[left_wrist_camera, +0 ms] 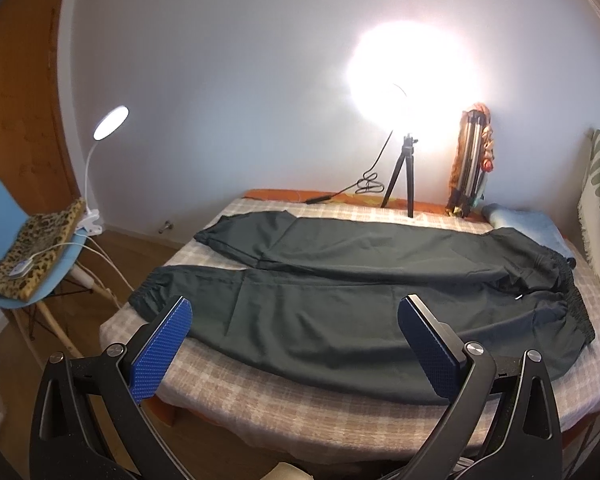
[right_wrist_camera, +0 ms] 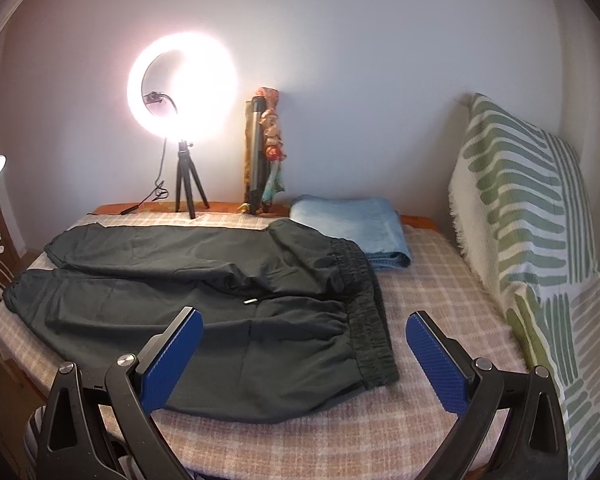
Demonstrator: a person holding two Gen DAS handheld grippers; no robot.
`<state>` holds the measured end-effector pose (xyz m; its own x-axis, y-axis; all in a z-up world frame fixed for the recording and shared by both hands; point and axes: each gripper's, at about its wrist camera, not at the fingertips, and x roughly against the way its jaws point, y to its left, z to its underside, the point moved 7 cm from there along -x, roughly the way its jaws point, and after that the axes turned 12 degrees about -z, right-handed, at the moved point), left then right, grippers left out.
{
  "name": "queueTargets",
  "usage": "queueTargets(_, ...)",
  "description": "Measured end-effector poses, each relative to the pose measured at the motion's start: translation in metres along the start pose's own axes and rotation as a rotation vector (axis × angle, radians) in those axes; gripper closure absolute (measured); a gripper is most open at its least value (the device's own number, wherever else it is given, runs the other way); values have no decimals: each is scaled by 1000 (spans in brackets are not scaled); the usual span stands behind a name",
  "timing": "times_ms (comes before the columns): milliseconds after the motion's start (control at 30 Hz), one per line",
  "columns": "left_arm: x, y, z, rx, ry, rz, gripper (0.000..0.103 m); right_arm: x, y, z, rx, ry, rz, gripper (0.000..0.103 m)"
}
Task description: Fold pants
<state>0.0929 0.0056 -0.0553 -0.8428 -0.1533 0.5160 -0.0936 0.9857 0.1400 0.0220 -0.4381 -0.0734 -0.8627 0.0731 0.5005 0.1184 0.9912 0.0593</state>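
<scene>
Dark green pants [left_wrist_camera: 339,300] lie spread flat on the checked bed cover [left_wrist_camera: 260,400], legs to the left, elastic waistband [left_wrist_camera: 575,304] to the right. My left gripper [left_wrist_camera: 296,344] is open and empty, hovering above the near leg at the bed's front edge. In the right wrist view the pants [right_wrist_camera: 220,320] fill the left half, with the waistband [right_wrist_camera: 367,320] in the middle. My right gripper [right_wrist_camera: 303,356] is open and empty, above the waistband's near corner.
A lit ring light on a small tripod [right_wrist_camera: 184,184] stands at the back by the wall beside a folded tripod [right_wrist_camera: 260,152]. Folded blue jeans [right_wrist_camera: 351,228] lie behind the waistband. A striped cushion [right_wrist_camera: 531,216] stands right. A blue chair [left_wrist_camera: 28,256] with a clip lamp stands left.
</scene>
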Motion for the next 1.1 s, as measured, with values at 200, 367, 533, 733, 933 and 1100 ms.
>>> queueTargets(200,-38,21,-9,-39,18,3,1,-15,17,-31,77,-24,-40,0)
queueTargets(367,-90,47,-28,-6,70,70,1,-40,51,-68,204,-46,-165,0)
queueTargets(533,-157,69,-45,33,162,79,11,-86,86,-94,301,12,-241,0)
queueTargets(733,-237,86,-73,93,243,92,18,-156,122,-120,344,104,-367,0)
queueTargets(933,-331,86,-95,113,341,106,24,-251,150,-133,358,213,-447,2)
queueTargets(1100,-416,82,-99,173,439,94,25,-333,172,-128,357,295,-486,5)
